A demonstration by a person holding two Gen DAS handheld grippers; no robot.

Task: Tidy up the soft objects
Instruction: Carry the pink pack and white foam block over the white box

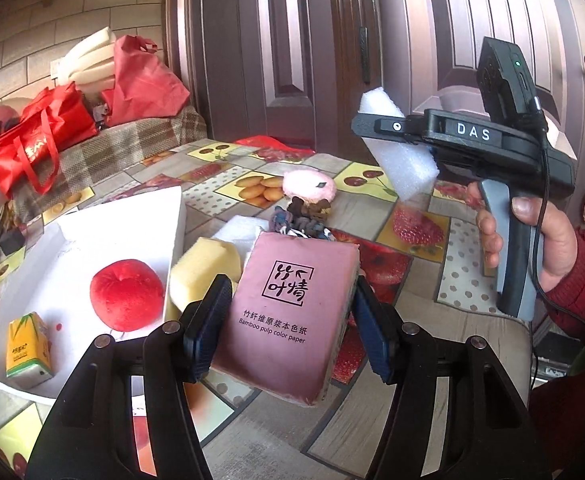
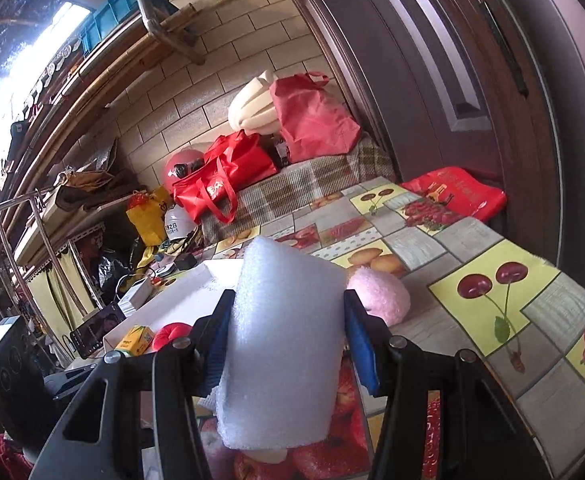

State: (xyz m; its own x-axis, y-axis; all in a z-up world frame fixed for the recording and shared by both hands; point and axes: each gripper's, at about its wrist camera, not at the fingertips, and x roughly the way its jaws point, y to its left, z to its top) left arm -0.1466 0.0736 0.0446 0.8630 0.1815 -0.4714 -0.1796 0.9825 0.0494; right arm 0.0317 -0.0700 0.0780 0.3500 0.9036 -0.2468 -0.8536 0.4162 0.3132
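Observation:
My left gripper (image 1: 288, 328) is shut on a pink tissue pack (image 1: 288, 312) and holds it above the table. My right gripper (image 2: 286, 340) is shut on a white foam block (image 2: 284, 344); in the left wrist view this block (image 1: 400, 152) hangs in the air at the right. A white tray (image 1: 44, 376) on the left holds a red plush apple (image 1: 126, 294) and a yellow-green tissue pack (image 1: 26, 346). A yellow sponge (image 1: 202, 268), a pink plush ball (image 1: 310, 186) and a knitted piece (image 1: 304, 222) lie on the table beyond the tray.
The table (image 1: 424, 280) has a fruit-print cloth. Red bags (image 1: 36, 140) and white foam rolls (image 1: 92, 60) sit on a plaid bench at the back left. A brown door (image 1: 292, 40) stands behind. A red packet (image 2: 456, 196) lies at the table's far edge.

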